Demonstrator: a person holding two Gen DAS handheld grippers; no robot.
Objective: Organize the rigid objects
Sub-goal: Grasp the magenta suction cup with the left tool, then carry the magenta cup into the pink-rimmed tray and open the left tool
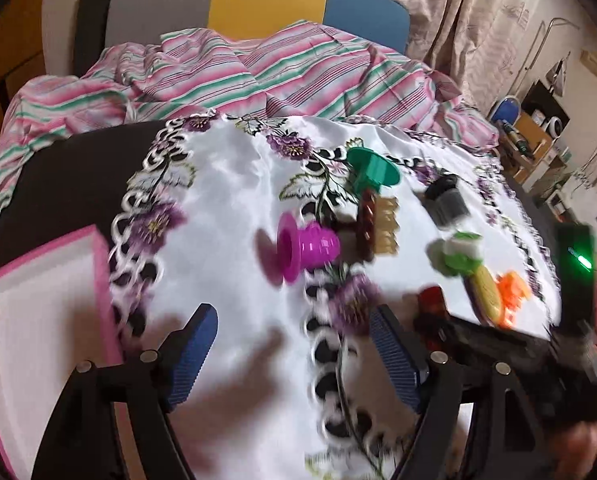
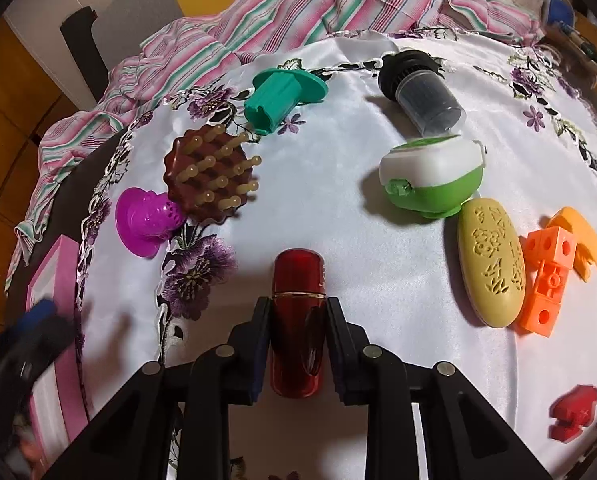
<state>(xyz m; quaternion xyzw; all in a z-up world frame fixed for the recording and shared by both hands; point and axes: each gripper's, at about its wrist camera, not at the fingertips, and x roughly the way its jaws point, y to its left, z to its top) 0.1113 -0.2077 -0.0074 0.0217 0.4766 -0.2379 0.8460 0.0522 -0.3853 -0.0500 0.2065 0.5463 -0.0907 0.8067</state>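
Observation:
My right gripper (image 2: 297, 312) is shut on a dark red capsule-shaped bottle (image 2: 298, 280), its jaws pressed on both sides. My left gripper (image 1: 294, 320) is open and empty above the white satin cloth (image 1: 234, 184); the view is motion-blurred. In front of it lie a magenta funnel-shaped piece (image 1: 302, 250), a brown scalp brush (image 1: 372, 224) and a green funnel-shaped piece (image 1: 372, 168). The right wrist view shows the same magenta piece (image 2: 146, 220), brush (image 2: 210, 178) and green piece (image 2: 282, 94). A pink-rimmed white box (image 1: 38, 312) sits at the left.
A black-capped clear jar (image 2: 422, 88), a green-and-white container (image 2: 434, 180), a tan oval case (image 2: 492, 260), orange blocks (image 2: 546, 276) and a red piece (image 2: 574, 412) lie on the cloth. A striped sheet (image 1: 238, 72) is bunched behind. The left gripper shows blurred in the right wrist view (image 2: 22, 344).

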